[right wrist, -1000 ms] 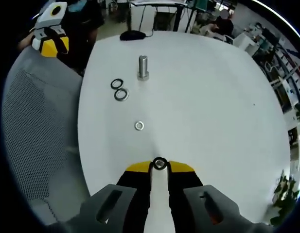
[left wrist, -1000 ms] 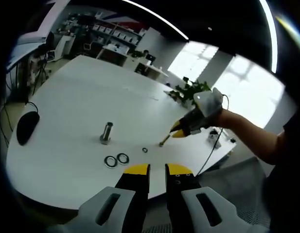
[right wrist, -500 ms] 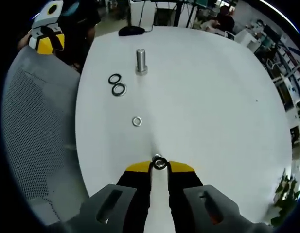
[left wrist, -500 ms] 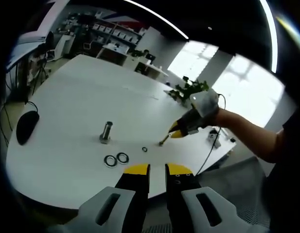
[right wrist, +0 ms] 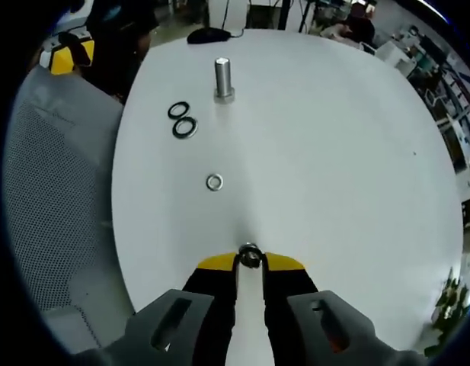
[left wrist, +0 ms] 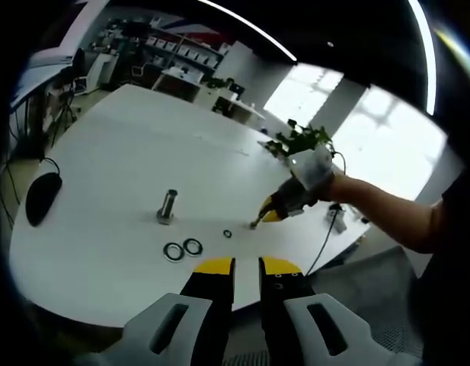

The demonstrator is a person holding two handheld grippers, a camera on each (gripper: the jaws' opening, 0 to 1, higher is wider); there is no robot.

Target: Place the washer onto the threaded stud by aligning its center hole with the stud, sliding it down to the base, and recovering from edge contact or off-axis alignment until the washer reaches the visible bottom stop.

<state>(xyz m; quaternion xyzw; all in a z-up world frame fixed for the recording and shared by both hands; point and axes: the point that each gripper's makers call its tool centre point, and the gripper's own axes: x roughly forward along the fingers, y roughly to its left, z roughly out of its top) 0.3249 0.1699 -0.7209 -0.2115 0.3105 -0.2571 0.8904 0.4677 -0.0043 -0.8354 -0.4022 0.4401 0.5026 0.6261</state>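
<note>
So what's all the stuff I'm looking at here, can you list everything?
Table: one, white, rounded, under everything.
Threaded stud: one, silver, upright on the table's far part.
Ring pair: two, dark, flat and side by side, near the stud.
Loose washer: one, silver, flat, alone between the pair and the right gripper.
Held washer: one, dark metal, pinched at the right gripper's tips.
Computer mouse: one, black, at the table's edge.
Chair: one, grey mesh, beside the table.
Plant: one, green, past the table's far edge.
Person's arm: one, reaching over the table.
Right gripper: yellow-tipped fingers shut on the washer.
Left gripper: yellow-tipped fingers, empty, narrowly apart, held off the table.
</note>
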